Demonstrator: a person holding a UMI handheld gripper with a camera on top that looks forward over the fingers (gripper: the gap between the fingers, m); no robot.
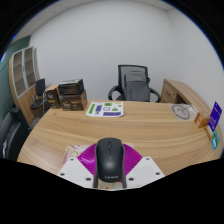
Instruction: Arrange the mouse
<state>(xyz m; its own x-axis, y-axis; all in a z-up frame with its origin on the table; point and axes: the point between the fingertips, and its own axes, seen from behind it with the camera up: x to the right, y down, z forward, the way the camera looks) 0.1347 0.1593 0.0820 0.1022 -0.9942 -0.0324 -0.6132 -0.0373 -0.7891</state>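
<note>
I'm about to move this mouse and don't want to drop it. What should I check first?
1. Mouse sits between the fingers: ok.
2. Both pads press on the mouse's sides: cannot tell; the purple pads look close against it.
3. Mouse lifted clear of the desk: cannot tell.
4. Bare desk surface just ahead of the fingers for setting down: ok.
5. Far clutter, the printed sheet and the purple box, away from the gripper: ok.
6. Office chair stands beyond the desk, out of the way: ok.
</note>
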